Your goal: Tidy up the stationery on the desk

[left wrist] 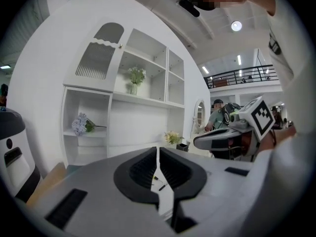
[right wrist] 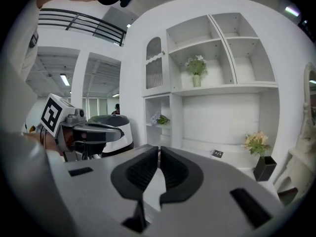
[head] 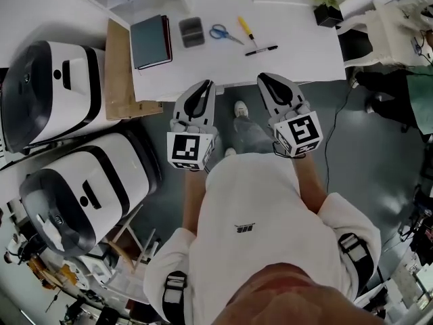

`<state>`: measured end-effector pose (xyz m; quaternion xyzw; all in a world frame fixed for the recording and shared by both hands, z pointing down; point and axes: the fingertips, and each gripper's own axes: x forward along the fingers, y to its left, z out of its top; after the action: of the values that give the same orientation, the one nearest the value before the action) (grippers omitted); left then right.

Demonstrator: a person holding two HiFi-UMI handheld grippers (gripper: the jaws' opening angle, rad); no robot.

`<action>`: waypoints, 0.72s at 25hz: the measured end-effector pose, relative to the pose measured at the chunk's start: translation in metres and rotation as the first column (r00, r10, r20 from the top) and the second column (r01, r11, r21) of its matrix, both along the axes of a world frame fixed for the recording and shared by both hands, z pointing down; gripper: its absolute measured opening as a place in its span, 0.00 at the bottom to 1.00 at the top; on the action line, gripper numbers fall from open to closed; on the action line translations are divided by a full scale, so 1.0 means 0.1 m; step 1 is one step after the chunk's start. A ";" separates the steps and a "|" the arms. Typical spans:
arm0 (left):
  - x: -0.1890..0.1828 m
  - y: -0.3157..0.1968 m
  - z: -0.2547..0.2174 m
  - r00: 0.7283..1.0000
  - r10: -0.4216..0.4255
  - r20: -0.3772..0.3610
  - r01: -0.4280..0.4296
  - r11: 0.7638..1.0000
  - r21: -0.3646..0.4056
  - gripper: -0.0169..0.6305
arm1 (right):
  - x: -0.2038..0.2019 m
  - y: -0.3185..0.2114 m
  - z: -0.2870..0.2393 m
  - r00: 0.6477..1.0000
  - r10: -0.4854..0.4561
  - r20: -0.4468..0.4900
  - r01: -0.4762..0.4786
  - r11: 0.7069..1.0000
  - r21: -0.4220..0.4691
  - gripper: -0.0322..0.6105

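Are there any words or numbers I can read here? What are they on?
No words or numbers can be read.
On the left tongs cube and right tongs cube: square patterns, no letters.
The shirt logo: too small to read.
The small dark card: too blurred.

Table point(head: 291, 46): smooth, matt white top. Notebook point(head: 150, 40): matt dark cover. Scissors point(head: 223, 33): blue plastic handles, metal blades. Board point(head: 118, 73) at the table's left edge: bare wood. Floor point(head: 365, 154): smooth, slight sheen.
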<state>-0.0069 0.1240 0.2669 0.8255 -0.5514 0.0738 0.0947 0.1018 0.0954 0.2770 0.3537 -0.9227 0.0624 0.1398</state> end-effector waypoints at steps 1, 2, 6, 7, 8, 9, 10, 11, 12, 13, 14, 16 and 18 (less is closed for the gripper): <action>0.00 -0.09 0.03 1.000 -0.004 0.000 0.004 1.000 -0.007 0.03 | -0.01 -0.09 0.04 1.000 -0.008 -0.003 0.008 1.000 -0.009 0.05; -0.01 -0.18 0.07 1.000 -0.009 -0.001 0.009 1.000 -0.014 0.03 | -0.03 -0.19 0.09 1.000 -0.017 -0.005 0.017 1.000 -0.018 0.05; -0.03 -0.53 0.25 0.999 -0.033 -0.005 0.032 0.998 -0.050 0.03 | -0.11 -0.54 0.26 0.998 -0.059 -0.019 0.058 0.997 -0.052 0.05; -0.04 -0.61 0.30 0.999 -0.037 -0.005 0.037 0.998 -0.058 0.03 | -0.12 -0.63 0.31 0.997 -0.069 -0.022 0.068 0.996 -0.058 0.05; -0.04 -0.69 0.35 0.999 -0.041 -0.006 0.041 0.997 -0.067 0.03 | -0.14 -0.71 0.35 0.997 -0.079 -0.025 0.077 0.995 -0.064 0.05; -0.04 -0.76 0.40 0.999 -0.046 -0.007 0.045 0.996 -0.075 0.03 | -0.16 -0.78 0.40 0.996 -0.089 -0.028 0.087 0.994 -0.070 0.05; -0.05 -0.82 0.44 0.999 -0.050 -0.008 0.049 0.995 -0.082 0.03 | -0.18 -0.85 0.44 0.995 -0.098 -0.031 0.095 0.993 -0.075 0.05; -0.05 -0.88 0.49 0.998 -0.055 -0.009 0.054 0.995 -0.088 0.03 | -0.20 -0.92 0.49 0.994 -0.107 -0.034 0.104 0.991 -0.081 0.05; -0.06 -0.95 0.54 0.998 -0.060 -0.009 0.059 0.994 -0.095 0.03 | -0.22 -0.99 0.54 0.993 -0.115 -0.036 0.112 0.990 -0.088 0.05; -0.07 -1.01 0.59 0.998 -0.066 -0.008 0.065 0.993 -0.102 0.03 | -0.25 -1.06 0.59 0.992 -0.123 -0.038 0.119 0.988 -0.094 0.05; -0.09 -1.07 0.64 0.997 -0.073 -0.008 0.071 0.991 -0.109 0.03 | -0.28 -1.12 0.64 0.990 -0.132 -0.040 0.127 0.987 -0.102 0.05; -0.13 -1.19 0.75 0.996 -0.089 -0.010 0.087 0.988 -0.126 0.03 | -0.36 -1.23 0.75 0.988 -0.151 -0.042 0.145 0.982 -0.122 0.05; -0.15 -1.27 0.86 0.994 -0.107 -0.016 0.103 0.984 -0.147 0.03 | -0.44 -1.30 0.86 0.984 -0.174 -0.040 0.167 0.975 -0.146 0.05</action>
<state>-0.0219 -0.0033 0.3528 0.7869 -0.5862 0.0991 0.1653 0.0574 -0.0350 0.3629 0.2639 -0.9389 0.1066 0.1935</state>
